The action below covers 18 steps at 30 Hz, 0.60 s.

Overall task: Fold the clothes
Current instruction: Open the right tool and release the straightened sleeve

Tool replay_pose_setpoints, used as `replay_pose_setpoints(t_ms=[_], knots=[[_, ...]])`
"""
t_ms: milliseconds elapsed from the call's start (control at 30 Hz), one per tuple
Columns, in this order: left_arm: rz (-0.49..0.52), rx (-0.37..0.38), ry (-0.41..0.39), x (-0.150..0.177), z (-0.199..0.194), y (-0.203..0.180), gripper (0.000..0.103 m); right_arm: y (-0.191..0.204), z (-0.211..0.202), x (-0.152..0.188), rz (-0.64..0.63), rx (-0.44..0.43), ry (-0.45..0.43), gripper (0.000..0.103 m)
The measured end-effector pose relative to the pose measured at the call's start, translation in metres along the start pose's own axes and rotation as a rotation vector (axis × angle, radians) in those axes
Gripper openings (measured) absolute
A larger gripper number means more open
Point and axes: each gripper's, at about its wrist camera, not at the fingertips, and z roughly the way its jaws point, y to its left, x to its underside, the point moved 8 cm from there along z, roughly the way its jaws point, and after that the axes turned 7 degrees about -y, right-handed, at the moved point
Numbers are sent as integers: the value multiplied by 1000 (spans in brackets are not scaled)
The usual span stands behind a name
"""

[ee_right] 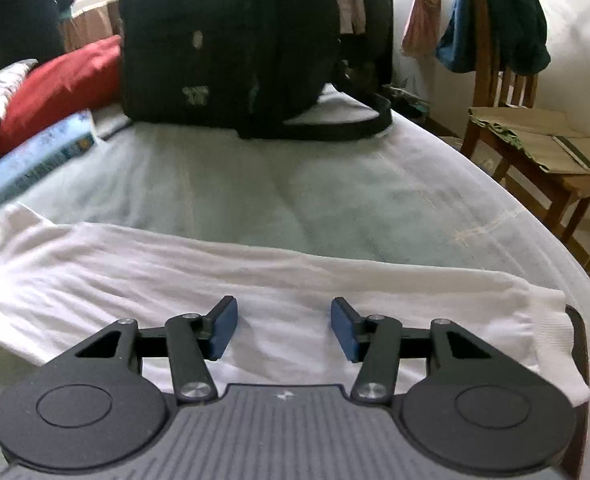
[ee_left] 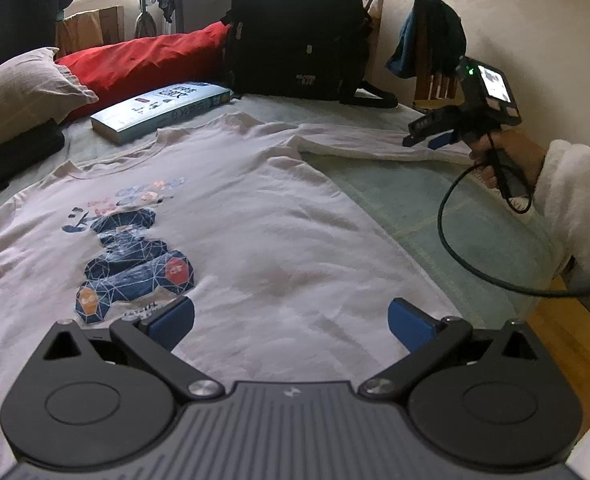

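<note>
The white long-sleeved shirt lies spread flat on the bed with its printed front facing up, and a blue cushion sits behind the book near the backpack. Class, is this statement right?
One detail is wrong: the cushion behind the book is red, not blue, as the left wrist view shows. The rest stands: the white long-sleeved shirt lies spread flat on the bed, print up, near the backpack.

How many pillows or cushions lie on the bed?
2: a beige fabric pillow at the far left and a red cushion behind it, beside the black backpack. Others may be hidden.
</note>
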Motion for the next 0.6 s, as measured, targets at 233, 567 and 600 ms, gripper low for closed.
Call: replay_pose_setpoints(t_ms=[233, 567, 600], knots=[[-18, 6, 0, 2, 0, 3, 102, -59, 0, -14, 142, 88, 25, 61], [-10, -8, -13, 3, -5, 7, 102, 84, -7, -24, 28, -122, 118, 95], [-14, -14, -13, 3, -5, 9, 102, 95, 1, -22, 13, -97, 129, 99]])
